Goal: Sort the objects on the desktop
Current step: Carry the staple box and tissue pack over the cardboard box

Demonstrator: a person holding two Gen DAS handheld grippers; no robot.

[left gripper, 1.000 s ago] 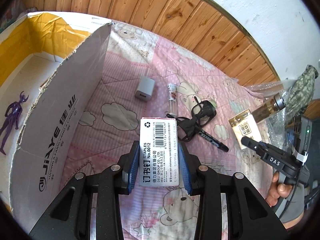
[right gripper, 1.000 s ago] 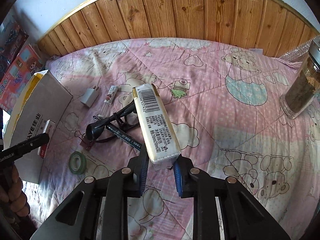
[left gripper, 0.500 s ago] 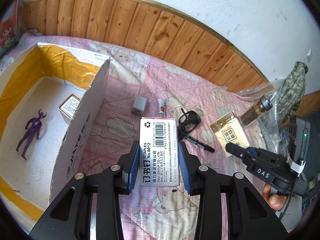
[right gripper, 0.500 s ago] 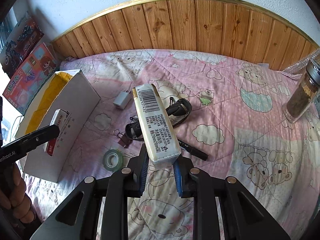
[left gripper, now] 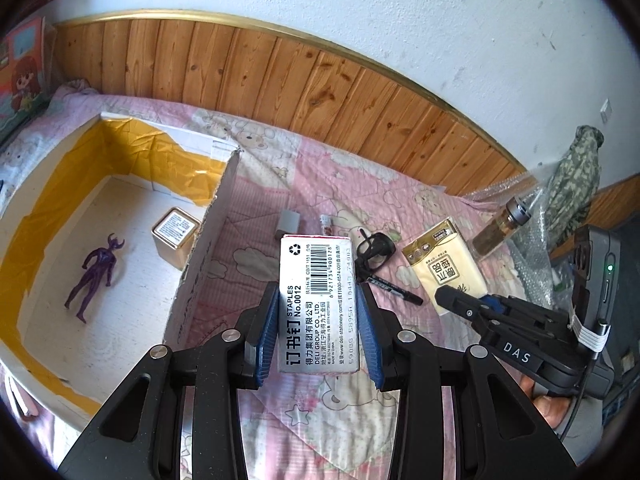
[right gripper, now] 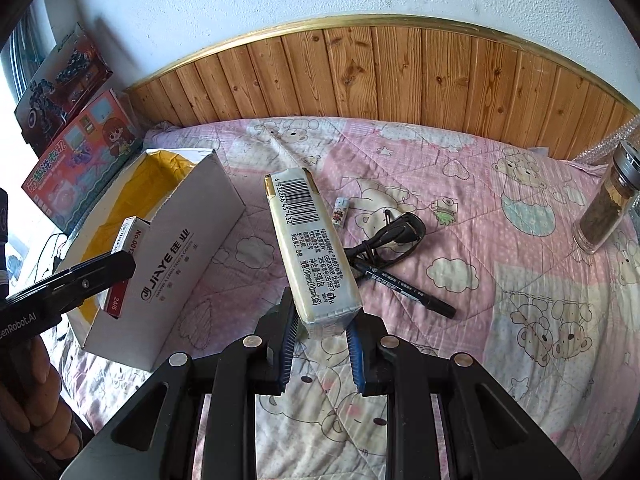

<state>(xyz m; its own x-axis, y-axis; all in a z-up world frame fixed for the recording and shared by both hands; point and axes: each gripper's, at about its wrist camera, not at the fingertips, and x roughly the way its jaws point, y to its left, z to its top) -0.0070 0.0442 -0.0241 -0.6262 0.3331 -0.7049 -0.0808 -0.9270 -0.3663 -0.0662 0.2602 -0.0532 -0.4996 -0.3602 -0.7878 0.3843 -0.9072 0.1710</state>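
My left gripper [left gripper: 319, 312] is shut on a grey staples box [left gripper: 318, 280], held in the air just right of the wall of the white cardboard box [left gripper: 200, 280]. That box is lined with yellow tape and holds a purple figure [left gripper: 96, 272] and a small gold tin [left gripper: 176, 236]. My right gripper [right gripper: 322, 332] is shut on the end of a cream tissue pack [right gripper: 312, 248], which sticks up and away over the pink quilt. In the right wrist view the left gripper [right gripper: 92, 276] and its staples box [right gripper: 124, 268] hang at the cardboard box [right gripper: 180, 256].
On the quilt lie black sunglasses [right gripper: 400, 232], a black marker [right gripper: 404, 288], a small tube [right gripper: 341, 210] and a grey charger [left gripper: 289, 222]. A glass jar [right gripper: 604, 216] stands at the right. Toy boxes [right gripper: 80, 152] lean against the wall at the left. Wood panelling runs along the back.
Both grippers have risen, keeping their loads. The left view now looks down into the cardboard box. The right gripper has shifted left, nearer the box.
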